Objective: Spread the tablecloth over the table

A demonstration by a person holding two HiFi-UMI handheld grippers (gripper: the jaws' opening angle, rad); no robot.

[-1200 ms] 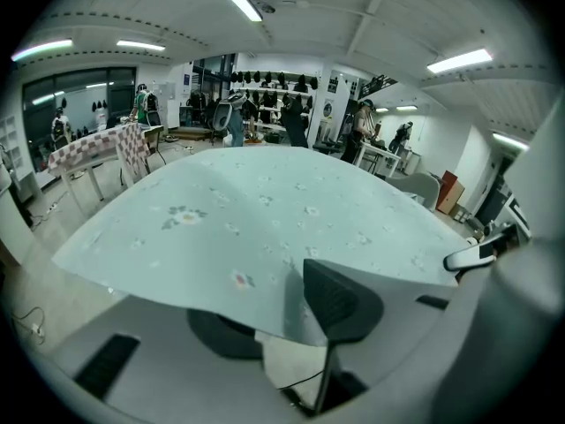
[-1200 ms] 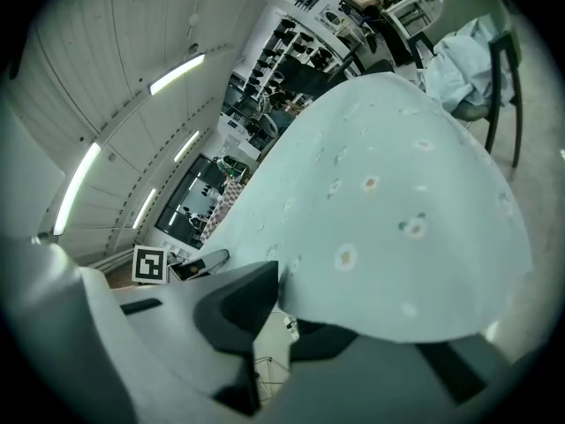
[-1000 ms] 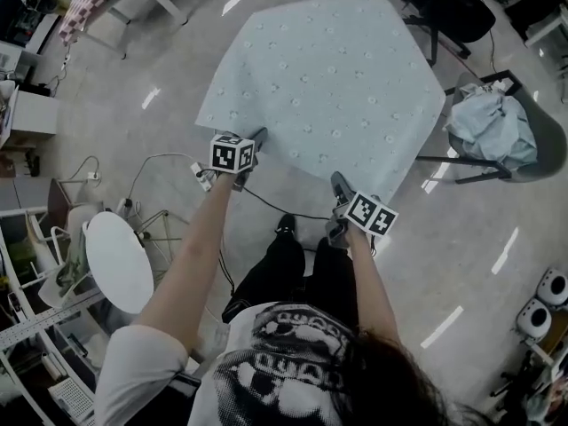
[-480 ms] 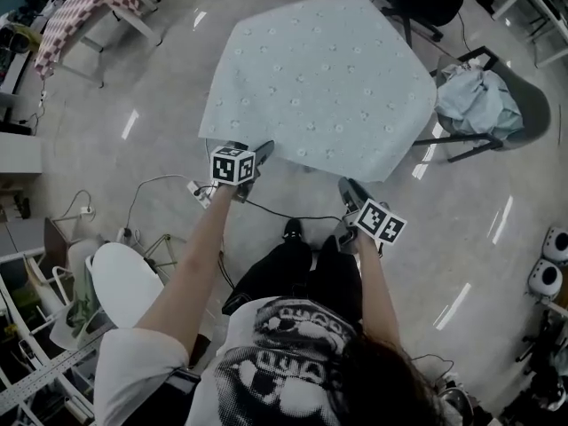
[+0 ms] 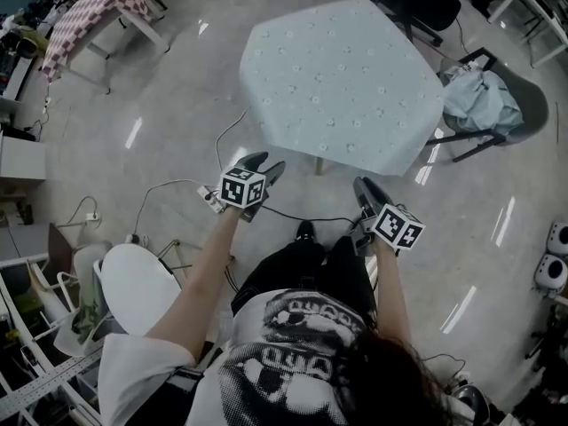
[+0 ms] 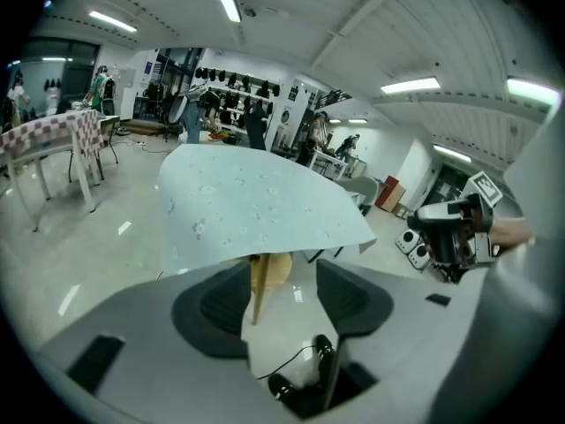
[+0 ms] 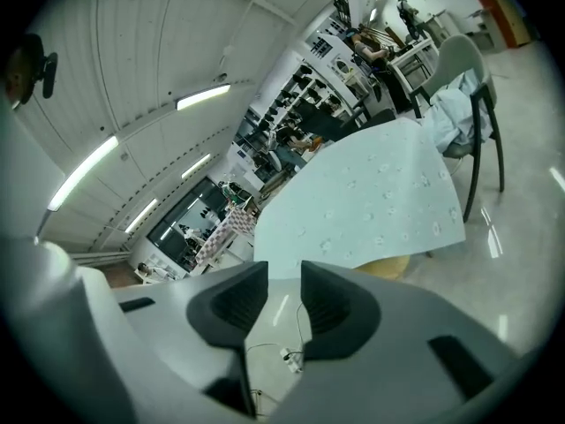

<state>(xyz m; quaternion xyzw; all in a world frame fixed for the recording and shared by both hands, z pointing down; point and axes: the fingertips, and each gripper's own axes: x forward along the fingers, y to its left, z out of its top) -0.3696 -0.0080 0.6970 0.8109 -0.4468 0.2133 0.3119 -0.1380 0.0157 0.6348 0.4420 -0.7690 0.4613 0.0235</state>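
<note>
Tablecloth (image 5: 342,82), pale blue with small printed flowers, spread over the table (image 5: 318,161), left gripper (image 5: 264,164) and right gripper (image 5: 366,187) just short of its near edge, both jaws just opening wide, nothing between them, wooden table leg (image 6: 257,285) clear only in left gripper view

Out ahead of the left hand-held gripper (image 5: 268,161), the tablecloth (image 5: 342,82) swallows the table (image 5: 318,163). The top is fully hidden, with just one wooden leg (image 6: 257,290) showing, its upper end lost under the cloth. Off to the far side of the right hand-held gripper (image 5: 366,185), a chair (image 5: 537,114) sits half buried under a heap of cloth (image 5: 479,100). Far left, the checkered table (image 5: 98,7) runs off the picture's edge. Distant racks (image 6: 234,91): contents too small to tell.
</note>
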